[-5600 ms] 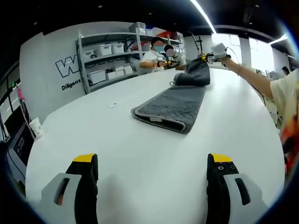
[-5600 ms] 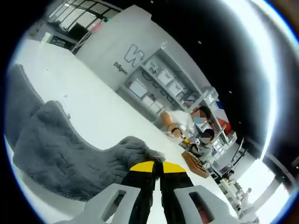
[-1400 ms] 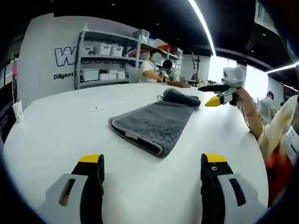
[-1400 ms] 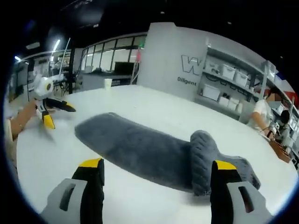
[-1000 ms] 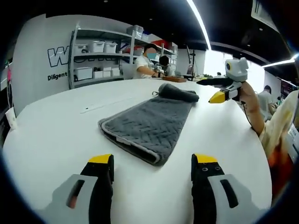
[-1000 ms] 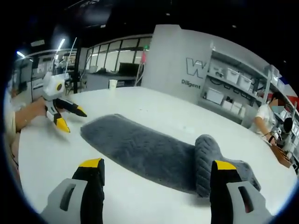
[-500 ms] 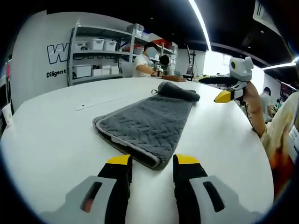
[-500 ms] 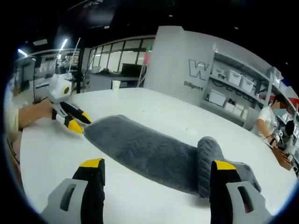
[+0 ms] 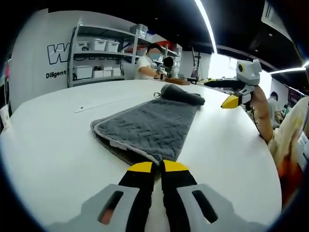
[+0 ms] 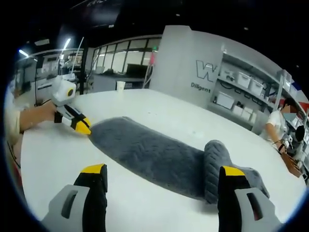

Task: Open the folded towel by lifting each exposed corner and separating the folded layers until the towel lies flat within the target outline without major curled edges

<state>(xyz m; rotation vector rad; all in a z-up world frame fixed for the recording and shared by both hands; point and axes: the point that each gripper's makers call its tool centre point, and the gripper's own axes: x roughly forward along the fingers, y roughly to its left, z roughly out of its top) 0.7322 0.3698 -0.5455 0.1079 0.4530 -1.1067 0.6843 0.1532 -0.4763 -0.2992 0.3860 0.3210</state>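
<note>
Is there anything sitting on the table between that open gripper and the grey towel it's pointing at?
Nothing visible does. In the right gripper view, bare white table runs from the open right gripper up to the towel. The left gripper is at the towel's far corner, off to the side.

White table (image 9: 53, 145) w/ a small flat item (image 9: 83, 107) lying on it. Shelving (image 9: 99, 58) w/ white bins (image 9: 83, 72) against grey wall w/ lettering (image 10: 206, 72). Two people (image 9: 147, 60) seated at far end. Cup (image 10: 119, 87) at table edge by windows (image 10: 116, 63). Ceiling light strip (image 9: 208, 24).
</note>
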